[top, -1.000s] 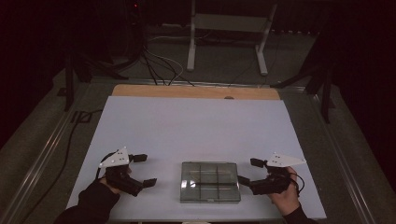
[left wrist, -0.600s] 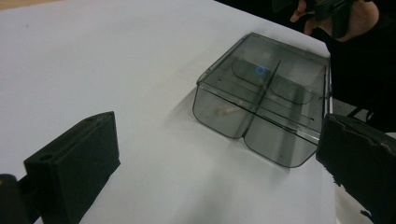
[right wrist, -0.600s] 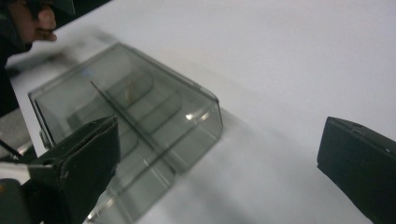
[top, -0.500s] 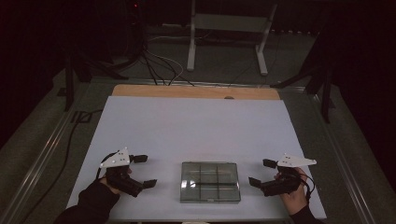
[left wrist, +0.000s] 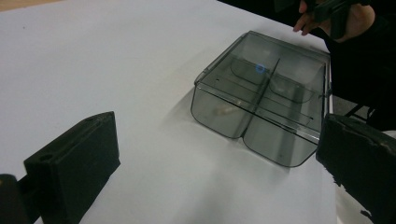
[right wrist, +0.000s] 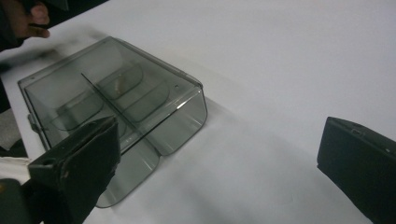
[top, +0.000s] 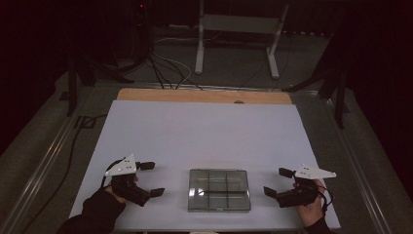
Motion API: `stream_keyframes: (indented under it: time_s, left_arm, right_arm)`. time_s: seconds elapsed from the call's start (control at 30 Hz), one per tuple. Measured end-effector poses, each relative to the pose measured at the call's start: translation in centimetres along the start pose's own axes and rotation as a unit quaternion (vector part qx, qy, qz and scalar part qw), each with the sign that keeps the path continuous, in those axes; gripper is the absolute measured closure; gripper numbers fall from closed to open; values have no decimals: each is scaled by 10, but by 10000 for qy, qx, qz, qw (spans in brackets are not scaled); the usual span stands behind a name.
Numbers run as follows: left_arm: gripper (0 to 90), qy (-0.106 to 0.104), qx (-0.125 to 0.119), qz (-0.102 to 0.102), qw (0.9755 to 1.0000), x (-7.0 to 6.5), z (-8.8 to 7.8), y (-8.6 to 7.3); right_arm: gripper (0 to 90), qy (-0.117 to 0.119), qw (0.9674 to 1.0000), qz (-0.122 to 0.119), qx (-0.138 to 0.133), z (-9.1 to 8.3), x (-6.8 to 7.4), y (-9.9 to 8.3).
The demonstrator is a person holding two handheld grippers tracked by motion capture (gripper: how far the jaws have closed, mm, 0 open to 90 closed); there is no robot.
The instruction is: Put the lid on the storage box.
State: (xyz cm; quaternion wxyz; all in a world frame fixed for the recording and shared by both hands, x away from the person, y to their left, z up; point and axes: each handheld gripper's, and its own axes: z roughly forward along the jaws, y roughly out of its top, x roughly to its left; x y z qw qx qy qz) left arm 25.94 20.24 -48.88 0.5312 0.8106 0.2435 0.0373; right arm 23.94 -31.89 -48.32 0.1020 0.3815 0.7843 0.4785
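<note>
Smoky plastic box sits untouched at counter six o'clock; left hand-held gripper and right hand-held gripper flank it, both spread, right jaws just widened. Likely approach stage; next calls for closing in on box sides.

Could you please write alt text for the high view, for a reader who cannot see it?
A clear smoky plastic compartment box with its lid shut lies near the front edge of a white table. On either side, apart from it, a hand holds an open black gripper: left gripper, right gripper.
</note>
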Motion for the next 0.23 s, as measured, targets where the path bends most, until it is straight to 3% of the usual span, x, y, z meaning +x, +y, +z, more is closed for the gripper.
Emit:
stream_keyframes:
  time_s: [0.23]
  left_arm:
    - [6, 22, -15, -3, 10000, 0, 0, 0]
  right_arm:
    - [0, -68, 9999, 15, 86, 3, 0, 1]
